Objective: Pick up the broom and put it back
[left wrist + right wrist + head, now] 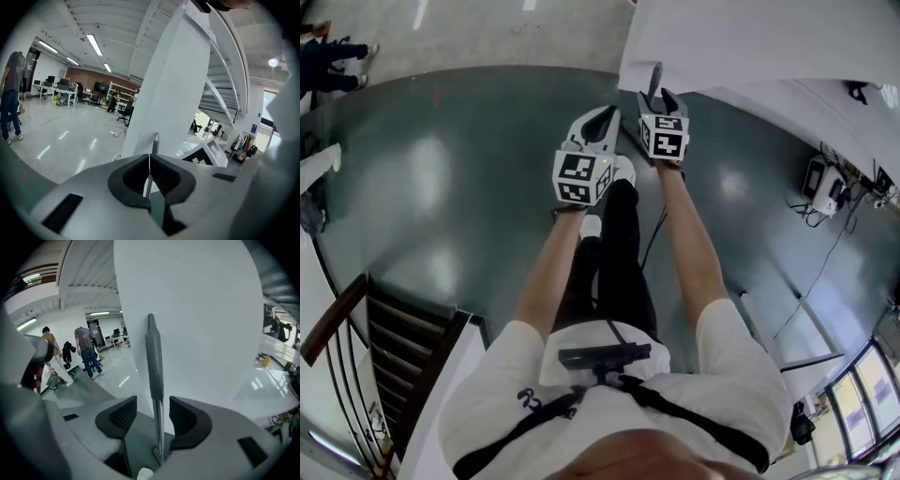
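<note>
- Head view: my right gripper (661,97) reaches up to the white pillar (750,37), and the broom handle (654,77) stands upright there between its jaws. My left gripper (602,120) sits just beside it, a little lower. The broom's head is out of sight, so I judge that if it rests badly on the floor (441,187), the handle could slide along the pillar and topple
- Left gripper view: my left gripper (149,161) has its jaws pressed together with nothing in them. The top of the broom handle (155,143) shows just beyond them against the white pillar (178,93). This hand is near enough that a careless swing could knock the handle sideways
- Right gripper view: my right gripper (153,418) has its jaws spread apart. The broom handle (154,352) runs up between them with a gap on either side, so nothing grips it. If I draw back at a slant, one jaw could catch the handle and drag it off the pillar, whose flat, smooth face offers nothing to stop a sideways slip
</note>
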Motion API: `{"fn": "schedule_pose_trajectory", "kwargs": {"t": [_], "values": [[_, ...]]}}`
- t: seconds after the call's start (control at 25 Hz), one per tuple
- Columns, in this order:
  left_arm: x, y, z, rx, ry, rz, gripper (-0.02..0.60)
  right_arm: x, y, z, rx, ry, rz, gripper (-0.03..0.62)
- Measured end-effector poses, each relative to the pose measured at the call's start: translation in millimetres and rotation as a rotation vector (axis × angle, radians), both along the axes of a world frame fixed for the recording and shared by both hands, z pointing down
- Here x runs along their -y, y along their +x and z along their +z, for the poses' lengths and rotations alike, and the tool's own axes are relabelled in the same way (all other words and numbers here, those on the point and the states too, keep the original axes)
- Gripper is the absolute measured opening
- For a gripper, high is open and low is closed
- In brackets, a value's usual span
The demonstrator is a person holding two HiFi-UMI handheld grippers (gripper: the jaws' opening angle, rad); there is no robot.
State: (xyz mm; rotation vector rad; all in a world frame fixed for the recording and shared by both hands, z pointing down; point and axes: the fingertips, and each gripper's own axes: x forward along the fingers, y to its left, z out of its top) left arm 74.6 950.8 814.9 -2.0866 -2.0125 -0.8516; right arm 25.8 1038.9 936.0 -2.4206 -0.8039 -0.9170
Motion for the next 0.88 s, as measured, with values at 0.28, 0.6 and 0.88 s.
{"fn": "schedule_pose_trajectory", "kwargs": {"t": [0.28, 0.6, 0.88], "values": [[0, 2, 1, 0.011, -0.007, -0.025, 0.012, -14, 10, 18, 0.025, -0.012, 0.007, 0.199], [17, 4, -21, 0.005, -0.029, -0.035, 0.012, -7, 2, 5, 0.050, -0.033, 0.016, 0.103], [63, -5, -43, 0.046, -0.028, -0.095, 0.012, 61, -33, -35, 0.077, -0.027, -0.065, 0.100]]}}
